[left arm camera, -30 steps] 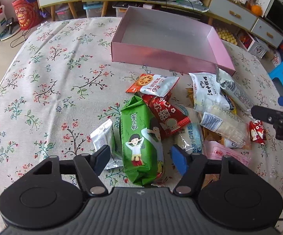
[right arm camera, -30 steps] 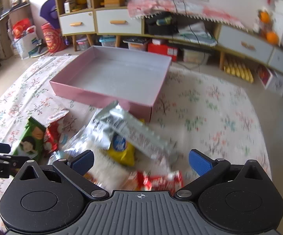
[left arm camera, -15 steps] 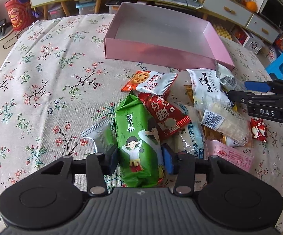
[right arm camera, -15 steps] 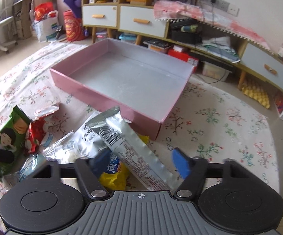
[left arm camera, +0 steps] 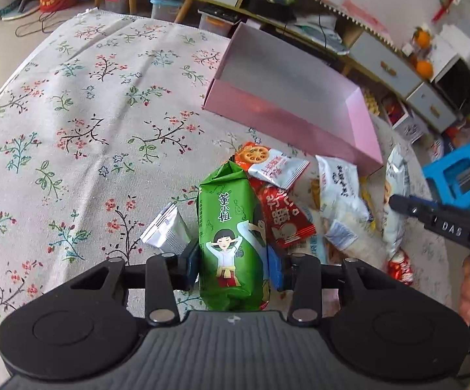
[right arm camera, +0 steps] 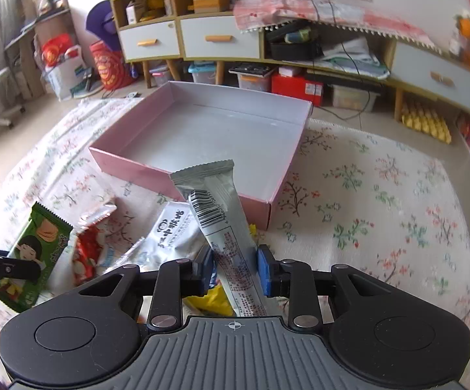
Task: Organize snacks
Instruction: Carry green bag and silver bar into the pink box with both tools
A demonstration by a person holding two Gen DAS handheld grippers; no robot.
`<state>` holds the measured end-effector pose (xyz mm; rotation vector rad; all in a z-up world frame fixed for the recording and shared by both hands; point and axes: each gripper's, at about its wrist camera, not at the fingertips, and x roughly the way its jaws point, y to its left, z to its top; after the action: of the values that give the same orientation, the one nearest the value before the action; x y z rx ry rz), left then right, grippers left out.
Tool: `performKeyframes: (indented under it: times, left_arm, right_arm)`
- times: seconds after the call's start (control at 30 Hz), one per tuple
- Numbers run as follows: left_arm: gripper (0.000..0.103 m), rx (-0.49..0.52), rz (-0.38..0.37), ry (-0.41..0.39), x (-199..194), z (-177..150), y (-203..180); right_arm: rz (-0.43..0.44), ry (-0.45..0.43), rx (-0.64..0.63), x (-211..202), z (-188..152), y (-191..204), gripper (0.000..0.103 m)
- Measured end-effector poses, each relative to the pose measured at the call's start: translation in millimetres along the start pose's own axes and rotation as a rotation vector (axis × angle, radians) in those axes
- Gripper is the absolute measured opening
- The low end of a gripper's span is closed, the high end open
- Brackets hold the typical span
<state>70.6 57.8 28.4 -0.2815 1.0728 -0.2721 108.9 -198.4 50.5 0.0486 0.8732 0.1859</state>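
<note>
Grippers now clamped: left [left arm camera: 233, 268] green packet [left arm camera: 230, 227]; right [right arm camera: 235, 268] silver packet [right arm camera: 222, 214].

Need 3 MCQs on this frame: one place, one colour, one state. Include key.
1. Where is the silver packet?
A. in the box
B. between the right gripper's fingers
C. on the floor

2. What colour is the packet in the left gripper?
A. green
B. yellow
C. blue

3. What does the pink box hold?
A. one packet
B. many packets
C. nothing

Key: 1 B, both pads press its sides. 2 A, the green packet sits clamped between the fingers. 3 C, its grey floor shows bare in both views.
</note>
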Motion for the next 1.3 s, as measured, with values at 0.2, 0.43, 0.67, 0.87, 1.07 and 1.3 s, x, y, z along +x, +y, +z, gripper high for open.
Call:
performKeyframes:
  times: [0.2, 0.43, 0.67, 0.87, 1.07, 1.3]
  left_arm:
    - [0.038, 0.018, 0.009, -0.091, -13, 3, -4]
    - [0.038, 0.012, -0.019, -0.128, -12, 8, -5]
    - [0.038, 0.044, -0.025, -0.221, -16, 27, -14]
    - [0.038, 0.043, -0.053, -0.332, -6, 67, -23]
    - [0.038, 0.100, -0.085, -0.378, 16, 99, -33]
    - [0.038, 0.145, -0.030, -0.334, 56, 109, -34]
  right_arm:
    - [0.031, -0.020, 0.067, -11, 3, -4, 0.025]
    - [0.033, -0.056, 0.118, -19, 11, -10, 0.024]
    - [0.057, -0.131, 0.190, -28, 30, -24, 0.024]
    - [0.038, -0.181, 0.309, -13, 52, -46, 0.024]
    - [0.037, -0.247, 0.388, -7, 72, -62, 0.024]
    - [0.086, -0.220, 0.414, 25, 85, -54, 0.024]
